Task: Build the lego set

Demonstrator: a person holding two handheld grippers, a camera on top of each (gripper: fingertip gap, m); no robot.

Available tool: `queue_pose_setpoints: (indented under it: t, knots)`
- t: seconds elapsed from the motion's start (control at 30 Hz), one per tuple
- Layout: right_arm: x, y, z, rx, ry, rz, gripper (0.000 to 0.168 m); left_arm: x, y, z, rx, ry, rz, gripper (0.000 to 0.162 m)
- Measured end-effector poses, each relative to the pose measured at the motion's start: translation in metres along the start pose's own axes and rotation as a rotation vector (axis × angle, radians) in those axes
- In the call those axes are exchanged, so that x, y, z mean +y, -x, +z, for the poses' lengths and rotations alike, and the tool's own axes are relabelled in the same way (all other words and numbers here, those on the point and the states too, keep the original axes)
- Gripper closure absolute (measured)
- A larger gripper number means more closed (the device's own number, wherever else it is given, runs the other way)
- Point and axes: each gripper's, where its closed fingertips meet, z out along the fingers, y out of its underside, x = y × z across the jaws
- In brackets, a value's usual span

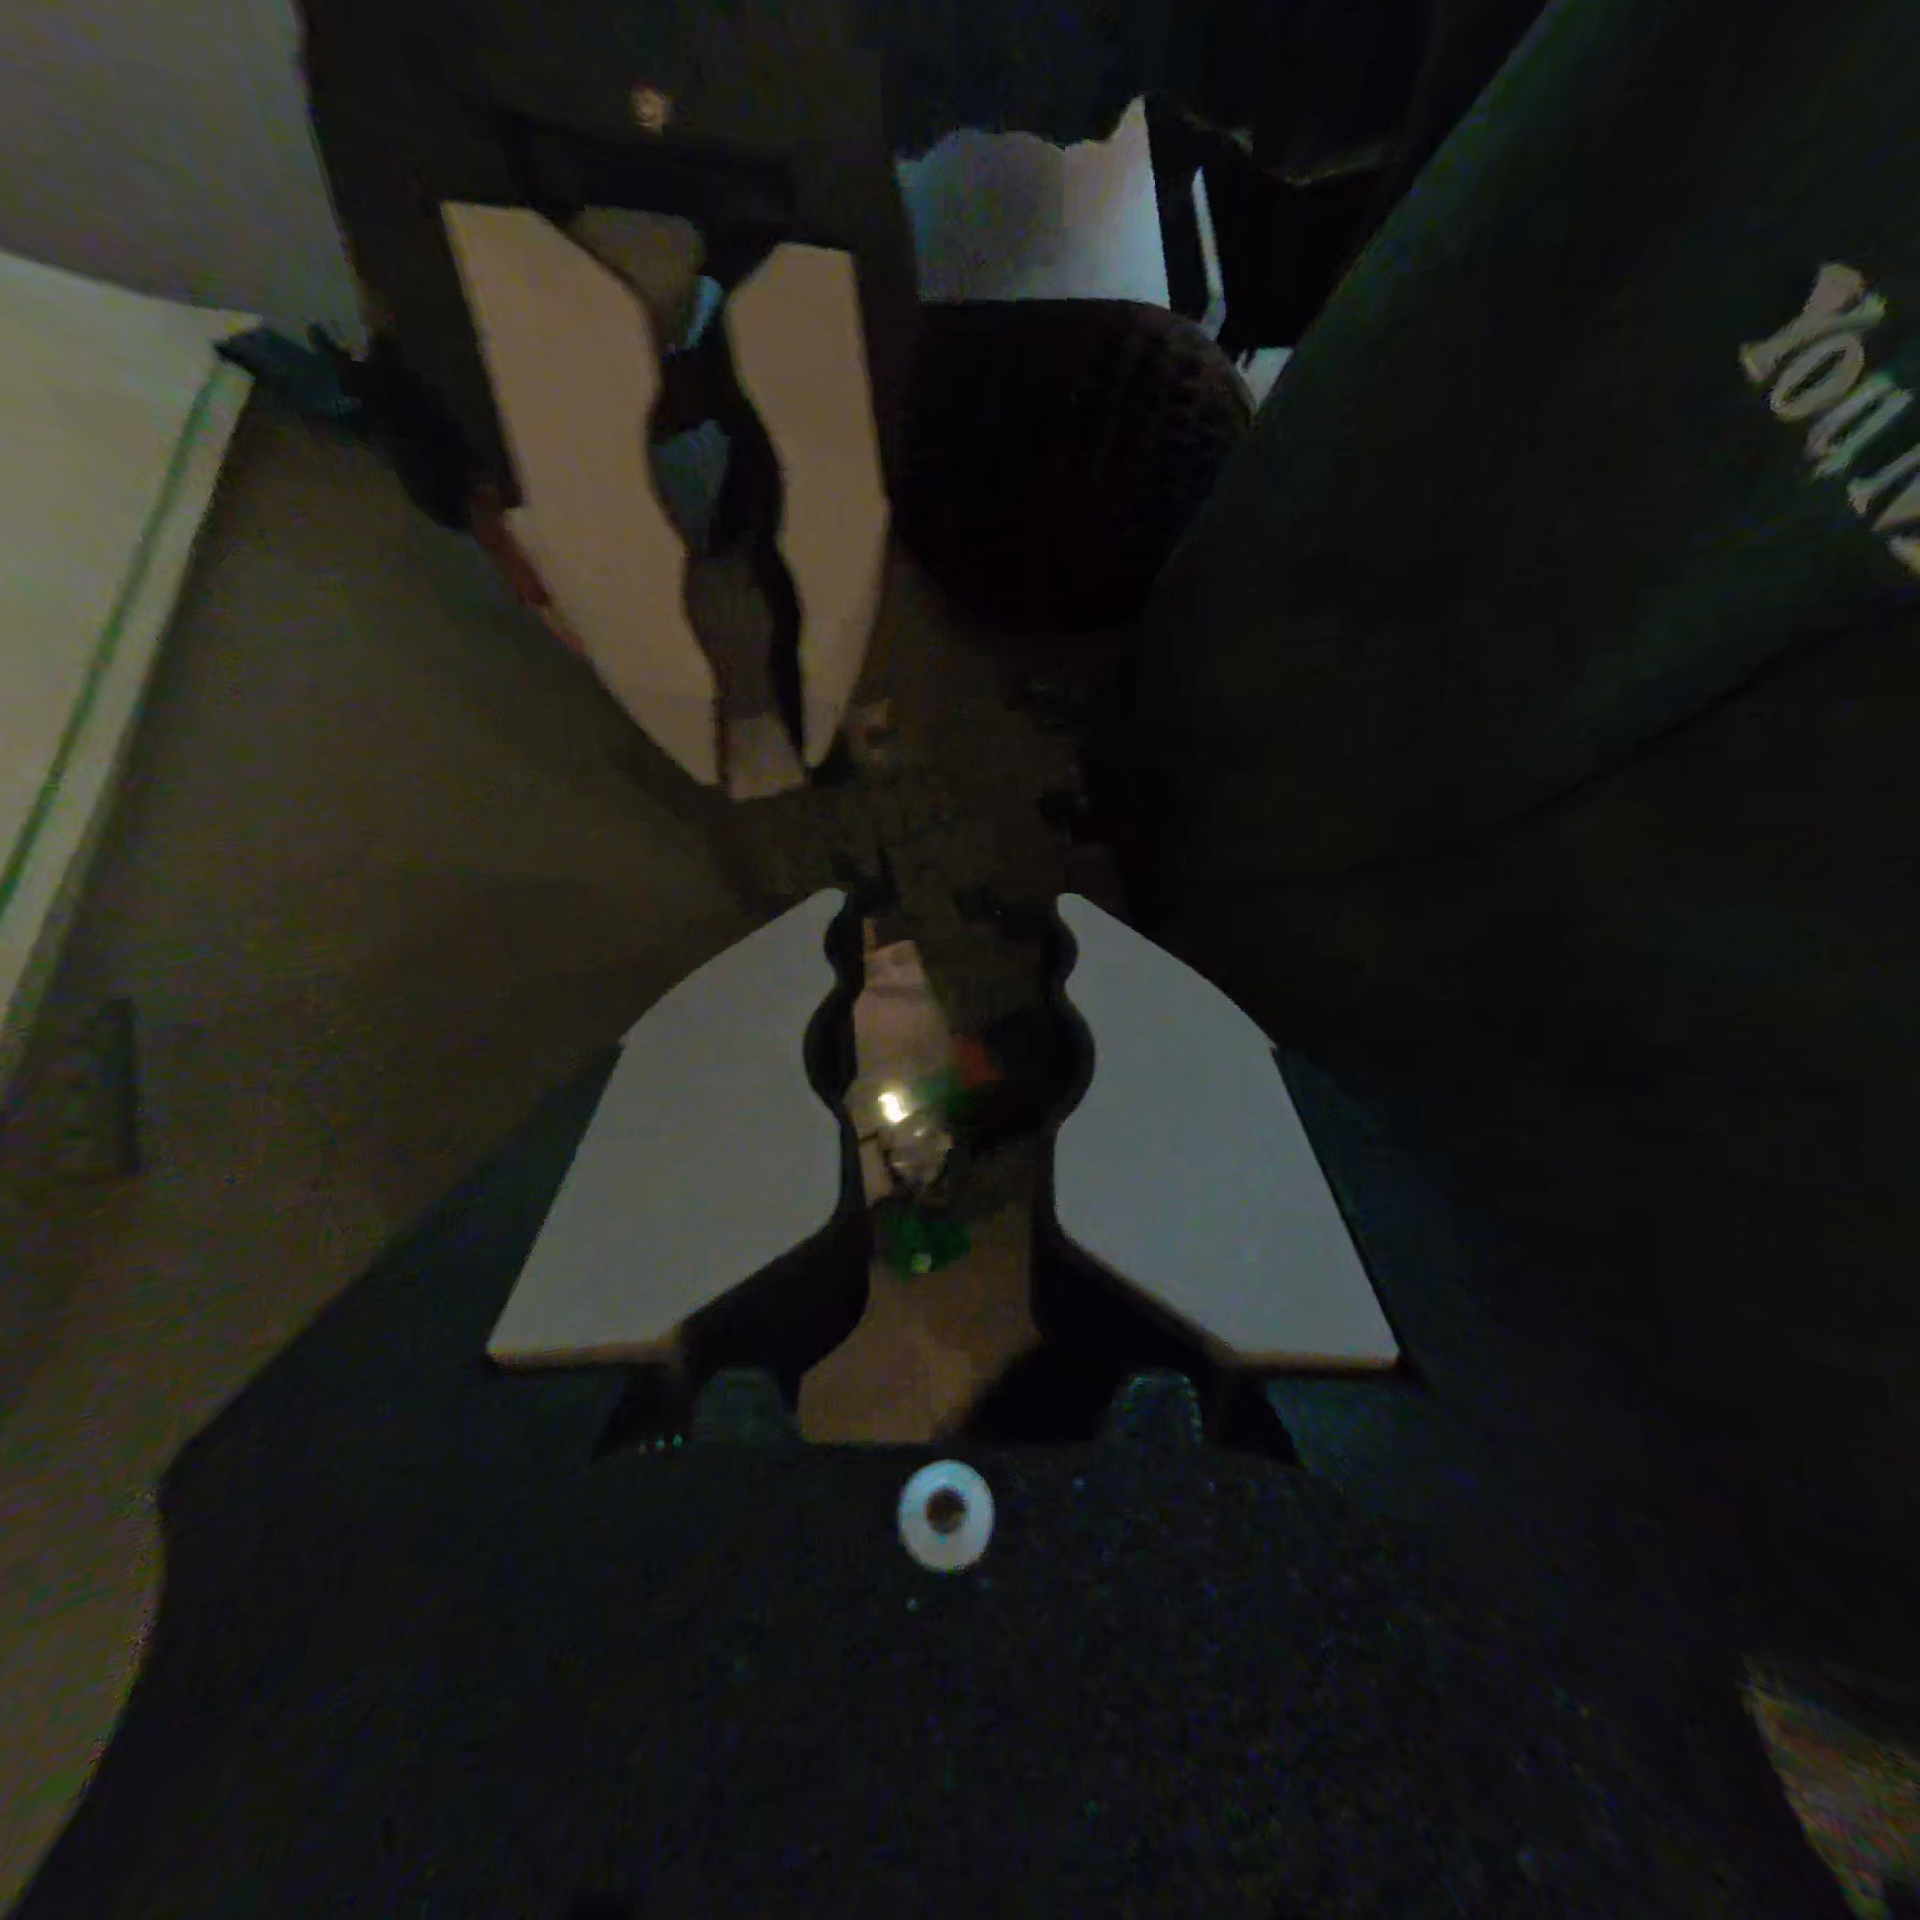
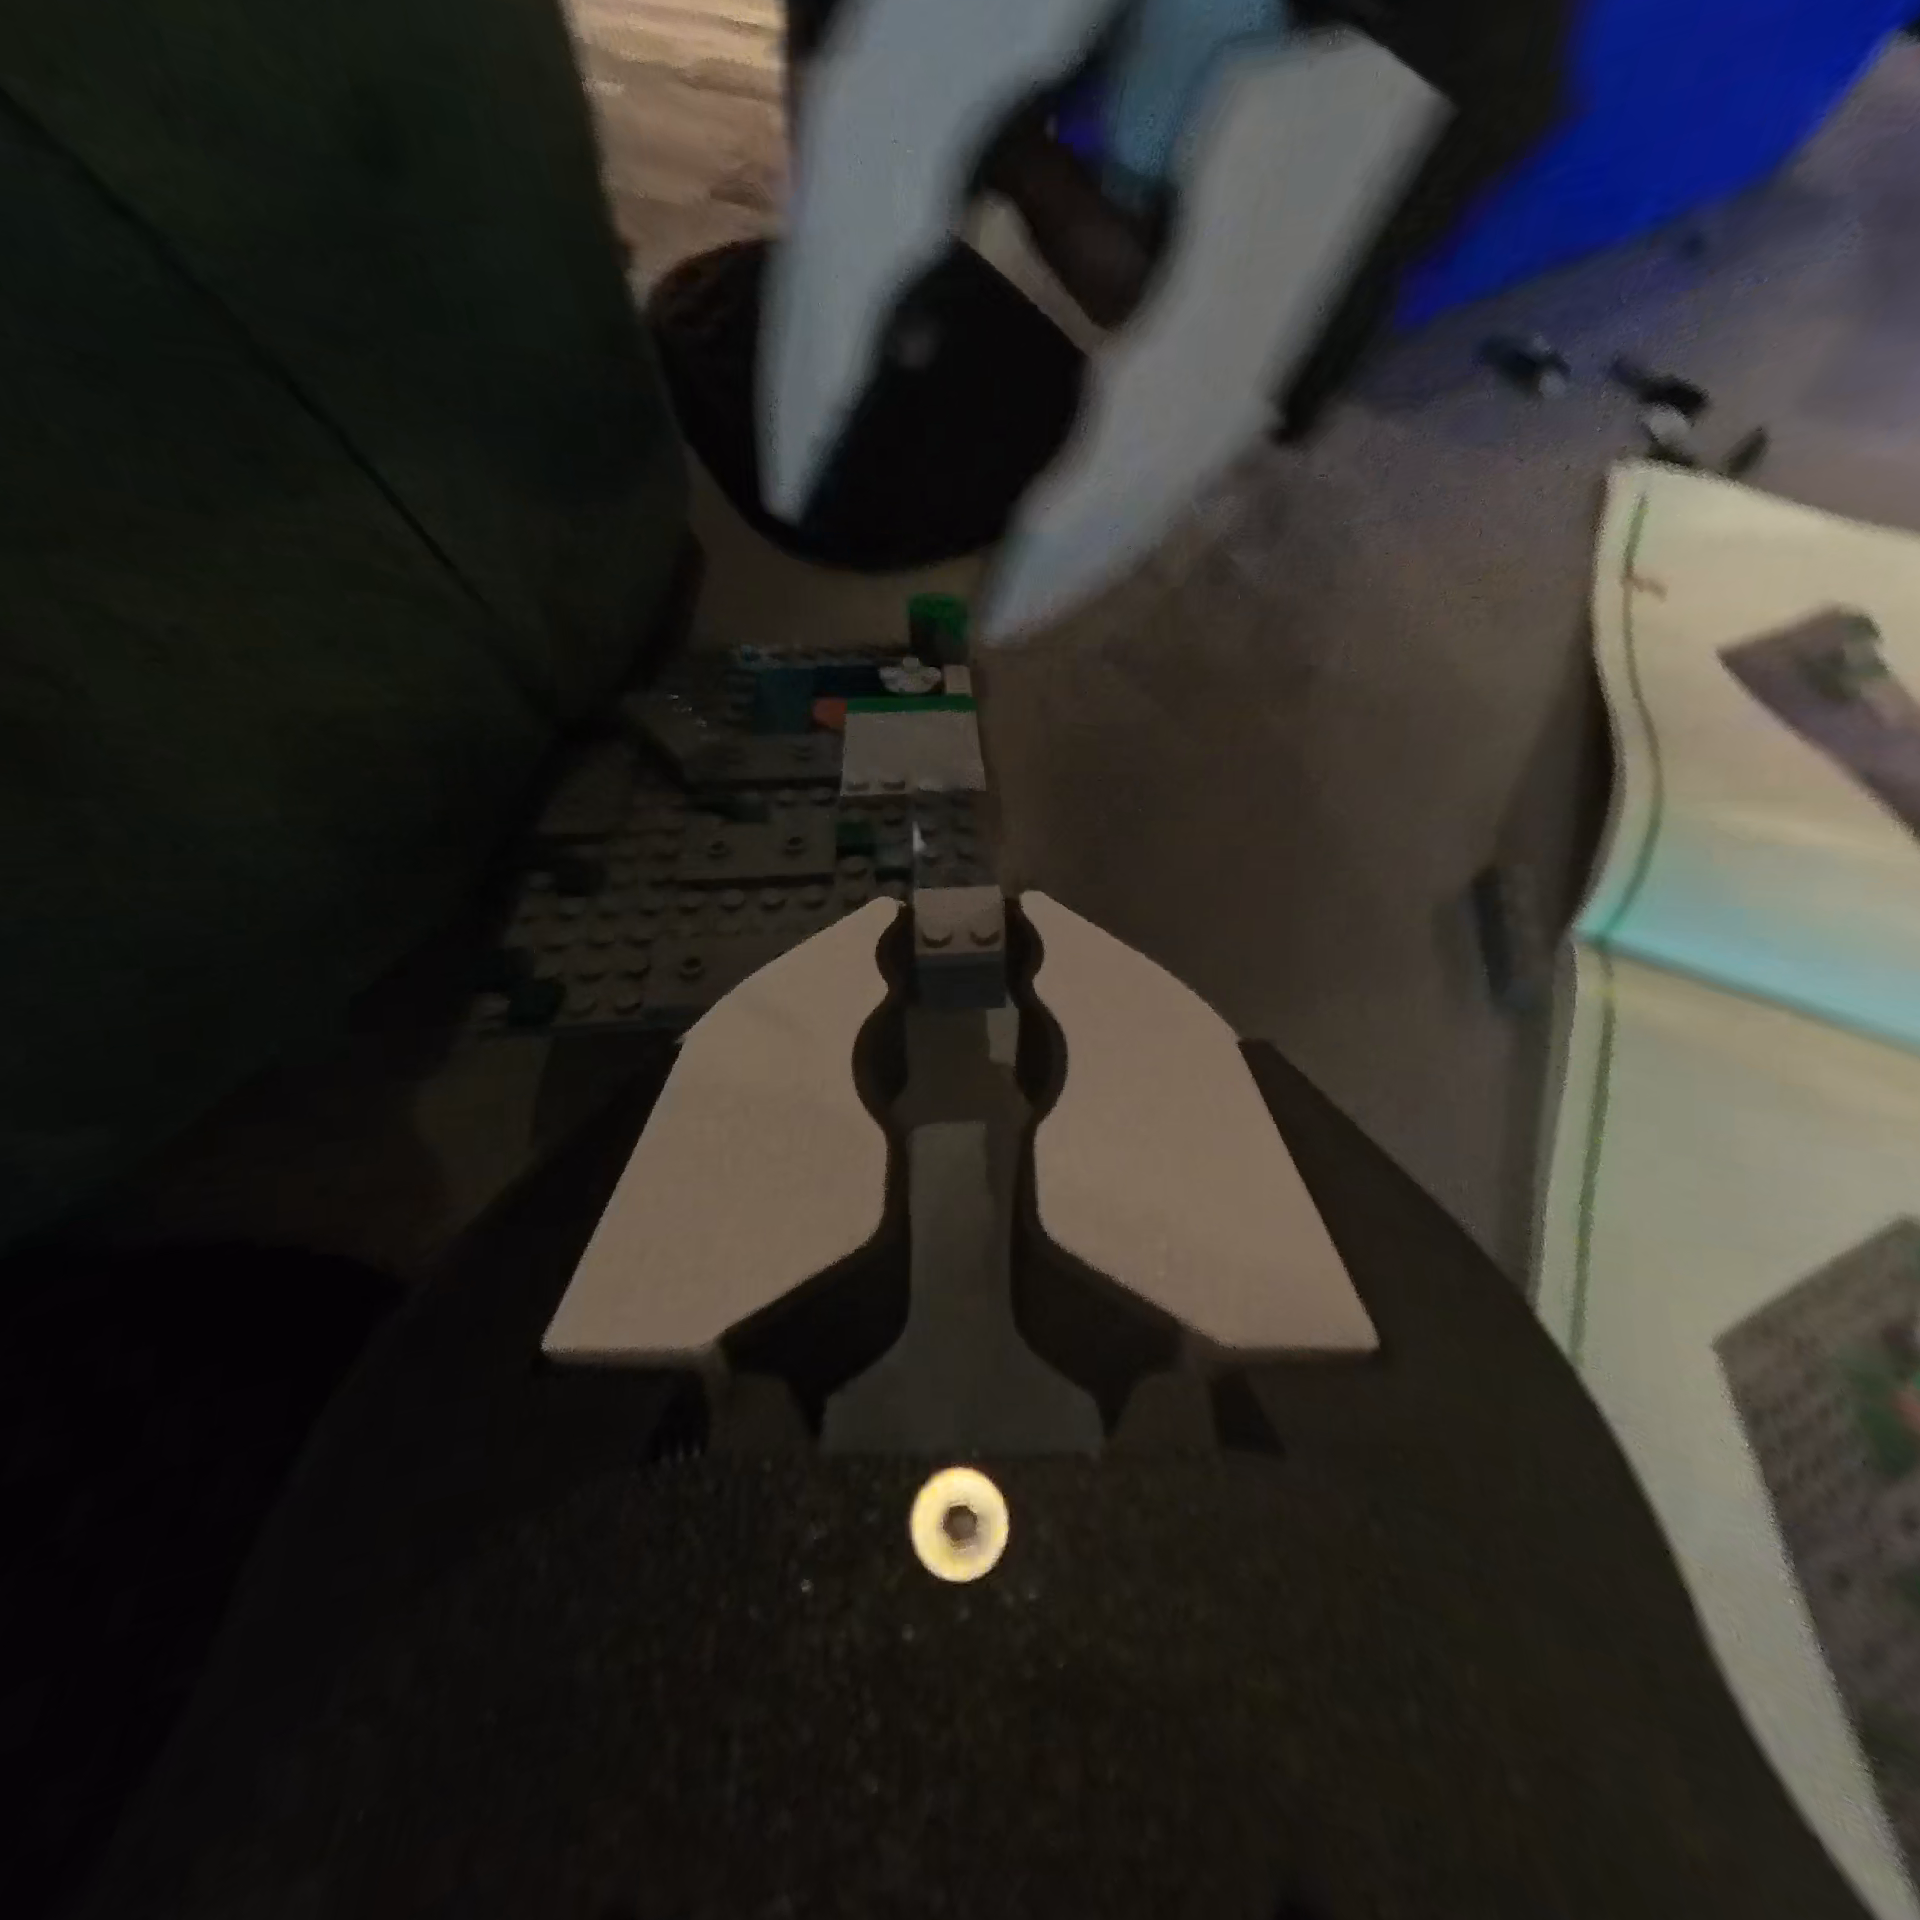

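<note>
My right gripper [image 2: 958, 909] is shut on a small grey studded brick [image 2: 961, 951] and holds it over the near edge of the lego build [image 2: 707, 883], a dark grey studded plate with a white sloped piece [image 2: 912, 748] and a green piece [image 2: 935, 618]. In the left wrist view the right gripper [image 1: 764, 769] comes in from the top with the brick [image 1: 758, 753] at its tips. My left gripper [image 1: 956, 909] is open, with the build [image 1: 935, 831] and small clear, green and red parts [image 1: 925, 1122] between its fingers. It is blurred at the far side in the right wrist view [image 2: 894, 561].
An open instruction booklet [image 2: 1714, 935] lies to the right of the build and also shows in the left wrist view [image 1: 83, 520]. A dark green cloth-covered limb [image 2: 260, 520] lies along the build's other side. A dark round object [image 2: 717, 343], a blue object [image 2: 1662, 135] and loose dark pieces [image 2: 1662, 395] are beyond. The gap from one gripper's tips to the other's is roughly 6 cm.
</note>
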Motion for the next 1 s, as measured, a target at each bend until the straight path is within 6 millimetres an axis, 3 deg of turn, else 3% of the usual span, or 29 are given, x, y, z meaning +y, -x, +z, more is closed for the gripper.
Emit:
queue_pose_setpoints:
  t: [0.2, 0.4, 0.63, 0.8, 0.93, 1.0]
  knots:
    - [0.019, -0.01, 0.004, 0.084, 0.071, 0.074, 0.152, 0.028, -0.013, 0.023, -0.105, 0.072, -0.07, 0.134]
    - [0.026, -0.012, 0.005, 0.127, 0.104, 0.1, 0.152, 0.055, -0.006, 0.036, -0.286, 0.144, -0.192, 0.136]
    - [0.028, -0.014, 0.006, 0.147, 0.119, 0.105, 0.152, 0.06, -0.004, 0.038, -0.428, 0.164, -0.196, 0.14]
    - [0.027, -0.019, 0.003, 0.173, 0.104, 0.118, 0.152, 0.057, -0.001, 0.04, -0.516, 0.171, -0.124, 0.153]
    - [0.01, -0.023, -0.012, 0.207, 0.045, 0.117, 0.144, 0.049, 0.001, 0.032, -0.545, 0.168, -0.062, 0.153]
    - [-0.009, -0.013, -0.019, 0.162, 0.015, 0.127, 0.144, 0.045, 0.005, 0.025, -0.57, 0.185, -0.013, 0.154]
